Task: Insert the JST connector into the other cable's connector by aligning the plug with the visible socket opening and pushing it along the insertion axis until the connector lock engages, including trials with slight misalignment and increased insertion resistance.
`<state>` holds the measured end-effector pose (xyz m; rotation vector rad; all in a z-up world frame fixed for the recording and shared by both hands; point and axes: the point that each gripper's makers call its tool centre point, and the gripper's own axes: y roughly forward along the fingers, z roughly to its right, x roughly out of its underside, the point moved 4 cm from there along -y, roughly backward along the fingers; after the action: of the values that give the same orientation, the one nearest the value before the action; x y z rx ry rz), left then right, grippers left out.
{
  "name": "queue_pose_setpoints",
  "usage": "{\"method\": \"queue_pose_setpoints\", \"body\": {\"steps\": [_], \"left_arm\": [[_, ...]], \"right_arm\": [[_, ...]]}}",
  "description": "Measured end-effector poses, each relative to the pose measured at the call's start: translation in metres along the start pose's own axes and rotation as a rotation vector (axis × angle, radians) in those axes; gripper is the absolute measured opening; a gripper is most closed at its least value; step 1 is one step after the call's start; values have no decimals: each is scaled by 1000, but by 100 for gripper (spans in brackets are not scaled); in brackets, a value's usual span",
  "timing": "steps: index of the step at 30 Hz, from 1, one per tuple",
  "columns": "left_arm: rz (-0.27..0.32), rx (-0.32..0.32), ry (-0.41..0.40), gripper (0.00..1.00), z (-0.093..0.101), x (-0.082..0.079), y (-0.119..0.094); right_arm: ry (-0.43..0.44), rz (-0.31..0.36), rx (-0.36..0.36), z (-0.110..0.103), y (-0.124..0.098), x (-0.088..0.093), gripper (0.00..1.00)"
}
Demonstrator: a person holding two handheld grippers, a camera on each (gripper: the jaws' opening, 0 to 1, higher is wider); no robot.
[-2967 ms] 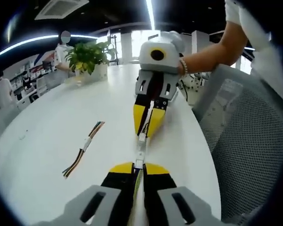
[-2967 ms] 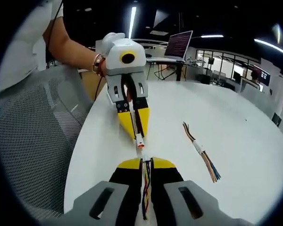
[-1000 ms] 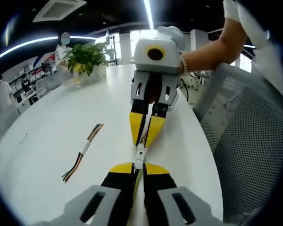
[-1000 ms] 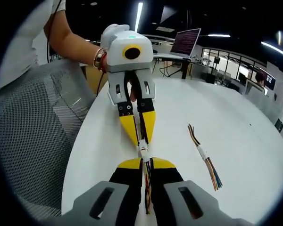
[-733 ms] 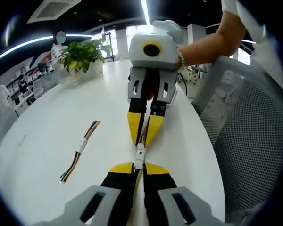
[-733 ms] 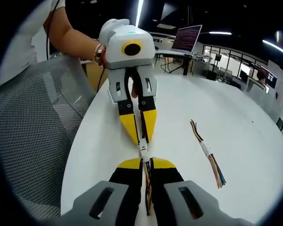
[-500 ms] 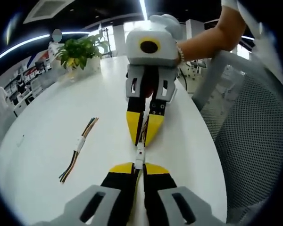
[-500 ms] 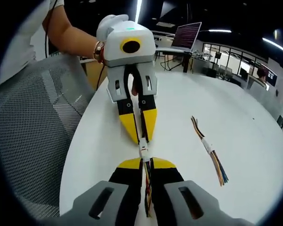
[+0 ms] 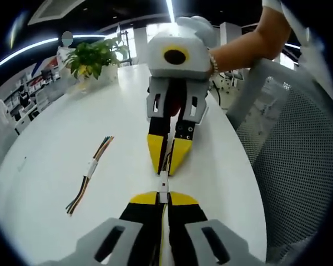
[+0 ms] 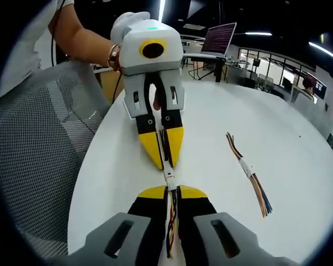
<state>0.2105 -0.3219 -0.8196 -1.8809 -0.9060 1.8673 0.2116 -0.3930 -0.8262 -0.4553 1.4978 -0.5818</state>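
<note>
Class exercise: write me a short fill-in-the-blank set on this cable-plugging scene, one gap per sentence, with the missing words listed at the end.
1. The left gripper and the right gripper face each other tip to tip above a ______ table.
2. A spare bundle of coloured wires lies ______ on the table, held by neither gripper.
3. Between the two sets of tips sits a small ______ connector.
4. At the table's far end stands a potted ______.

Missing words: white; flat; white; plant

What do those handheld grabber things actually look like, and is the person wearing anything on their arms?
Each gripper has a white rounded box, grey bracket and black fingers with yellow tips. The person wears a white short sleeve, a white glove and a beaded bracelet.
</note>
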Motion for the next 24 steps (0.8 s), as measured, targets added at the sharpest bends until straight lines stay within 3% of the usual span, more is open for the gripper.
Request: {"method": "queue_pose_setpoints", "body": {"steps": [24], "left_arm": [[-14, 39, 7, 0, -3, -1, 2]], "right_arm": [[2, 17, -21, -4, 0, 2, 4]]}}
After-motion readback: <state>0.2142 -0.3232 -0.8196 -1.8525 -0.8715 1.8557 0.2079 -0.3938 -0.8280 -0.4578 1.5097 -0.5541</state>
